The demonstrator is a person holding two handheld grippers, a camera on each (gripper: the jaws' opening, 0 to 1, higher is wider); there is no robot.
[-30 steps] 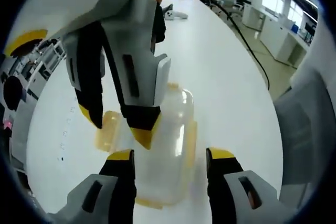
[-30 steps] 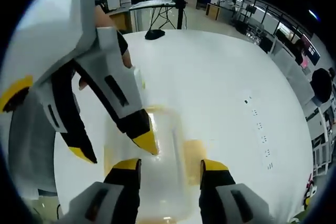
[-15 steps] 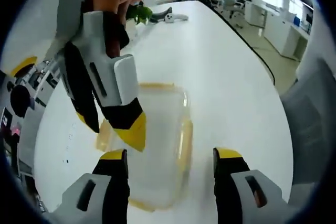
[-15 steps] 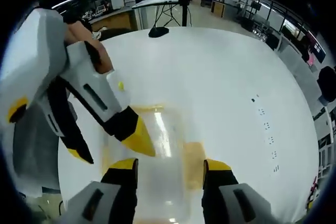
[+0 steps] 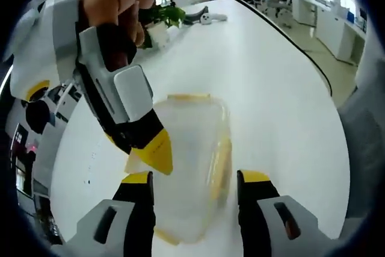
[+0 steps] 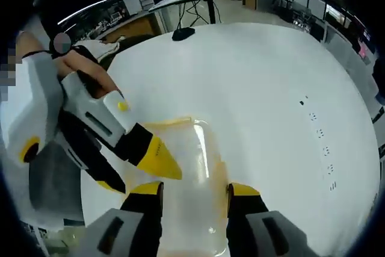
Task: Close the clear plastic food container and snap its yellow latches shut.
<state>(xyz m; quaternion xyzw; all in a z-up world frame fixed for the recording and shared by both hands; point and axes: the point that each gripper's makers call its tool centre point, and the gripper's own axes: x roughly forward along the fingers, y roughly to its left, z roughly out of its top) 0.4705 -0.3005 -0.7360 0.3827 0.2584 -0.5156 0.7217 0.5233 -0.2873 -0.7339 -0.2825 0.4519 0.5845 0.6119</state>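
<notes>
The clear plastic container (image 5: 192, 142) lies on the white table with its lid resting on top. Yellow latches (image 5: 221, 159) run along its edges; I cannot tell whether they are snapped. My left gripper (image 5: 195, 179) hovers open over the container's near end, one jaw on each side. The right gripper (image 5: 135, 148), held by a hand, comes in from the upper left with a yellow fingertip (image 5: 154, 153) at the container's left edge. In the right gripper view the container (image 6: 189, 167) sits under my open right gripper (image 6: 192, 189), and the left gripper (image 6: 137, 174) reaches in from the left.
The white table (image 5: 271, 88) stretches far ahead. A potted plant (image 5: 165, 15) and a white object (image 5: 212, 16) stand at its far end, and a black cable (image 5: 283, 37) runs along the right. A black stand base (image 6: 180, 33) sits on the table far off.
Both cameras have pulled back and tilted. The right gripper's tip has slid toward the container's left edge. The side latch in the right gripper view looks narrower.
</notes>
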